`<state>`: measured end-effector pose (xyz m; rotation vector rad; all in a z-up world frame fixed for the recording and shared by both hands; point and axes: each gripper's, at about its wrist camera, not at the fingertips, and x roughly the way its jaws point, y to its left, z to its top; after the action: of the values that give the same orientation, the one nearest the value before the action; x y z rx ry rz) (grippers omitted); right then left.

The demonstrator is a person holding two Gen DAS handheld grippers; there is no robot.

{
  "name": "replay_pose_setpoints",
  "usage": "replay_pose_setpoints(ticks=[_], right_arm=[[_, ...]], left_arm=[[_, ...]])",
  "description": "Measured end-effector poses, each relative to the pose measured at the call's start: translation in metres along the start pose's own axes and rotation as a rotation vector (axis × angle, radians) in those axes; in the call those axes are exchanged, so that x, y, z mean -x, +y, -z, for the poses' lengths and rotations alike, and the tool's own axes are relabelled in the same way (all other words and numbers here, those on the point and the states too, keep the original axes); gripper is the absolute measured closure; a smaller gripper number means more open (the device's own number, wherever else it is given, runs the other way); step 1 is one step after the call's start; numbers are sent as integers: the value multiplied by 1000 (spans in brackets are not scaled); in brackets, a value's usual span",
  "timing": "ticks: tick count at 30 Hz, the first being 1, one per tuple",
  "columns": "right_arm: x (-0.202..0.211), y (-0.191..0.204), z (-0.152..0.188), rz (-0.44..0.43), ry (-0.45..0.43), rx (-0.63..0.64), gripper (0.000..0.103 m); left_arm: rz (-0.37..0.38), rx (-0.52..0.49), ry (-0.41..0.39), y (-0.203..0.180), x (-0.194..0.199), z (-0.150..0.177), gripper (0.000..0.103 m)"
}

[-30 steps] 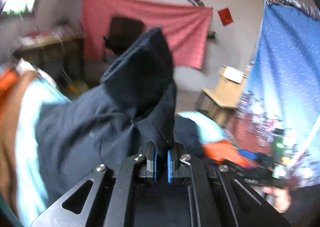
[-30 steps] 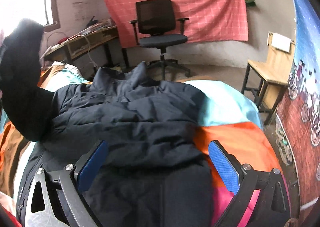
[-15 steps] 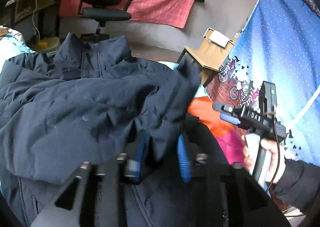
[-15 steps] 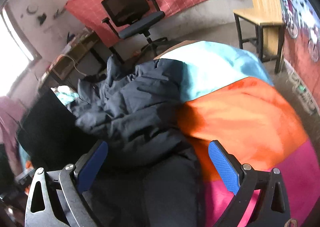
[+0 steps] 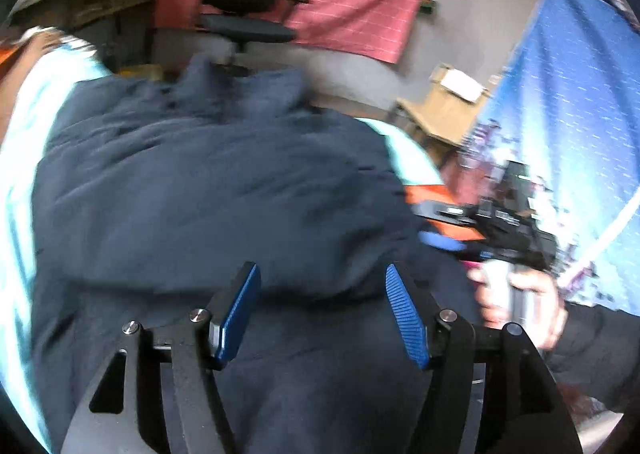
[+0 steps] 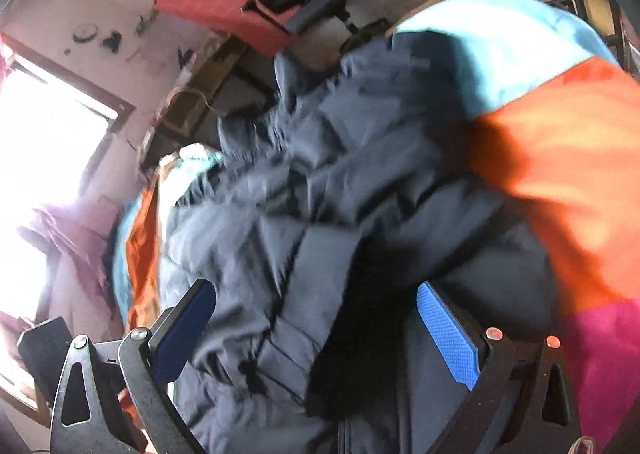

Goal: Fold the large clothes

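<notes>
Sleeve dropped, left gripper (image 5: 322, 294) fingers just spread, puffy navy jacket (image 5: 208, 189) (quilted), right gripper (image 6: 316, 318) agape.

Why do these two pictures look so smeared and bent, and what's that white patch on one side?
Left wrist view: motion blur smears the dark jacket and the hand at right; the fisheye lens curves the edges. Right wrist view: the window is blown out to white glare, the room looks tilted, the jacket is softly blurred and casts a dark shadow on the orange bedcover.

Matt navy cloth jacket (image 5: 208, 189), ribbed blue fingers (image 5: 404, 318)
</notes>
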<state>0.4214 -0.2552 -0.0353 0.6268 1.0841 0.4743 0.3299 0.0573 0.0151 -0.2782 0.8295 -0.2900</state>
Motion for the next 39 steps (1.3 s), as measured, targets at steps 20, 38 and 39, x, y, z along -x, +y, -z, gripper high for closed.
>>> replay_pose_setpoints(ticks=[20,38,39], right_arm=[[43,62,8,127,-230,112,97],[-14,115,14,299,-214,470,33],[-24,122,17,295,-185,512,33]], left_arm=[[-395,233,-114,110,54,13,33],[-488,60,-110,122,1,-29,33],[-487,47,-98,122,-5,-30,33]])
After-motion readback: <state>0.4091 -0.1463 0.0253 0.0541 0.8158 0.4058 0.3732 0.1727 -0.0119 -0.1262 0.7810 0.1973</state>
